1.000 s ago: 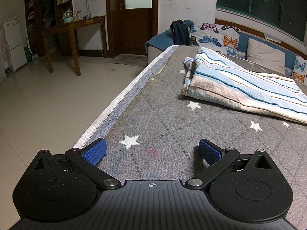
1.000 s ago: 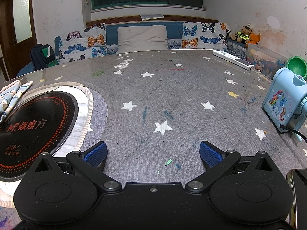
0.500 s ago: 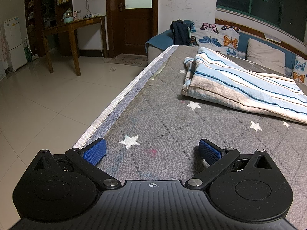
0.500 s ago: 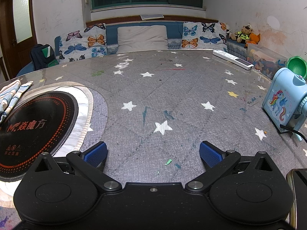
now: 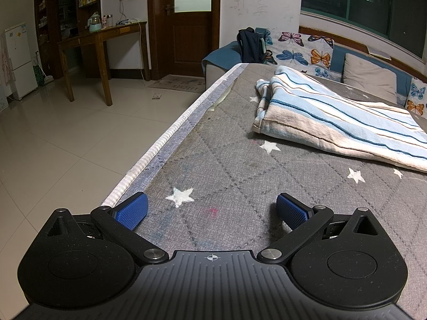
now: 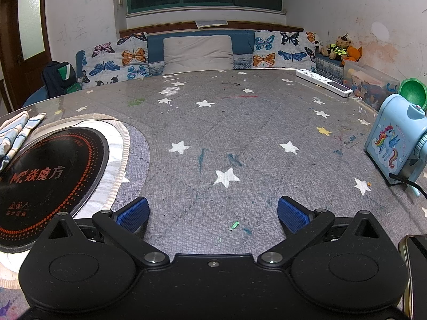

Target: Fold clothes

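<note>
On the far left, past the tabletop (image 5: pixel 267 186) edge, a doormat (image 5: pixel 177 86) reads "KITCHEN", while the left gripper (image 5: pixel 210 209), jaws spread and empty, rests near the striped cloth (image 5: pixel 333 117) lying folded ahead to its right. Further right, a black round cooktop (image 6: pixel 45 178) bears Chinese lettering, and the right gripper (image 6: pixel 212 213), jaws spread, holds nothing.

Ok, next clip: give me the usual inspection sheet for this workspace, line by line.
Surface: grey star-print table cover, stained with paint marks.
Job's things: striped cloth lying loosely bunched on the table, untouched.
Clutter: round black cooktop, unicorn sharpener, white remote, phone edge.
Grippers: left gripper and right gripper both open, empty, low over the table.
Cables: black lead from the sharpener.
Surroundings: butterfly cushions, door, wooden desk, fridge.
</note>
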{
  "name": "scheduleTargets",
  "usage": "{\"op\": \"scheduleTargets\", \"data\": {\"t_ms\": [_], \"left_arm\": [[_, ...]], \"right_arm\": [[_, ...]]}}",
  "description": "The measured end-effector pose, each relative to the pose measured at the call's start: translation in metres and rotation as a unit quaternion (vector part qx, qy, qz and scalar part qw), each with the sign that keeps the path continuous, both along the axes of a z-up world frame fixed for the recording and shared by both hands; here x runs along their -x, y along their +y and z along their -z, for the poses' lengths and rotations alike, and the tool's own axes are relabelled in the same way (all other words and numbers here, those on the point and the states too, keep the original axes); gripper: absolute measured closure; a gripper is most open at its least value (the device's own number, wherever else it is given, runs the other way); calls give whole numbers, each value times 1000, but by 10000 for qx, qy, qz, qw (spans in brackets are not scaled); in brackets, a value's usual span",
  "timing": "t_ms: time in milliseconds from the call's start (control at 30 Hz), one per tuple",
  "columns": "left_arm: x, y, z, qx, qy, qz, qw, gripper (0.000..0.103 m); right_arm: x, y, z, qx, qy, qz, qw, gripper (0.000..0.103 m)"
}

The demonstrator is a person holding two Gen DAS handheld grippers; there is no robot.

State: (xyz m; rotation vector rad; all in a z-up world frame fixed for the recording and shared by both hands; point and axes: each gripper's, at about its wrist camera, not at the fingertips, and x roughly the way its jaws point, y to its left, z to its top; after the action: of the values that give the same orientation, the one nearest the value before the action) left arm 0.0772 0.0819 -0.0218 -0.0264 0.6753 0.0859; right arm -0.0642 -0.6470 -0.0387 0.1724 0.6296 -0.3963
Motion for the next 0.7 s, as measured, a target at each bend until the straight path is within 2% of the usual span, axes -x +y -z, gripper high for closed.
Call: {"op": "scheduleTargets", "data": {"t_ms": [700], "left_arm": [[0,1,0,1,0,0,10000,0]], "right_arm": [[0,0,0,-1,0,0,10000,0]]}}
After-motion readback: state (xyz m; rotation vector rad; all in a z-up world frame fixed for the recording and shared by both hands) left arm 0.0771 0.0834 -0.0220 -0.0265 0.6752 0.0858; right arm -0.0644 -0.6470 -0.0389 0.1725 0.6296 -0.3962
